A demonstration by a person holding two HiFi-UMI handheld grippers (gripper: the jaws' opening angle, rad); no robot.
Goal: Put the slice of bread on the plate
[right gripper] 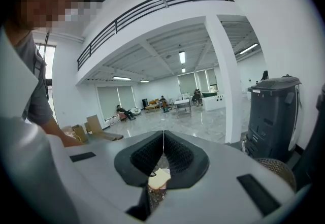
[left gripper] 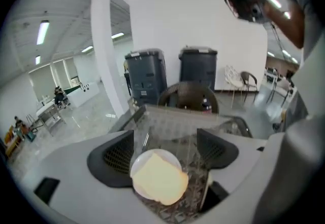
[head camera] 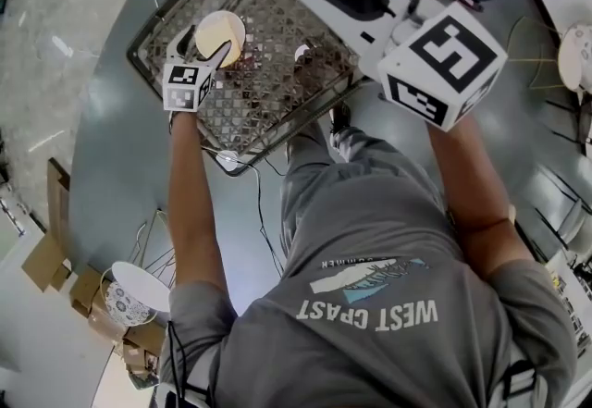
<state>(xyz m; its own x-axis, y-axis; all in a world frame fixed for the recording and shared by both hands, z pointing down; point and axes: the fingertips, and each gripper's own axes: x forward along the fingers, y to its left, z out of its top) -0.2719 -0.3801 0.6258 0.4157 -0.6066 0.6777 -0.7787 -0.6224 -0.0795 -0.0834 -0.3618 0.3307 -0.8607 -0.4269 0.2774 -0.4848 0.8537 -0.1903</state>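
Left claw [left gripper: 164, 153] spread wide, nothing clamped. Slice of bread [left gripper: 160, 183] already lying flat on the white plate [left gripper: 152, 153], seen low between the two jaws and apart from both pads. Bread covering most of the plate, with one edge hanging over the near rim. In the head view, same claw hovering just beside the plate, marker cube [head camera: 186, 87] facing up.

Right claw [right gripper: 163, 149] pressed together tip to tip, held higher and well apart from the plate. Pale bit of the bread showing through the gap under its jaws. Big marker cube [head camera: 444, 59] on it, close to the head camera.

Bench [head camera: 287, 36] with a woven lattice top and a dark metal frame. Plate near its far left part, a small pale object [head camera: 302, 52] further right on the lattice, too small to tell what.

Open hall with a glossy grey floor [head camera: 55, 36], a white pillar [left gripper: 104, 50] and ceiling strip lights. People seated far off in both claw views.

Two dark lidded bins [left gripper: 146, 75] against the white wall, contents hidden. Wicker chair [left gripper: 189, 97] in front of them. Patterned bowl [head camera: 137, 292] on the floor among cardboard pieces [head camera: 57, 240], low left in the head view
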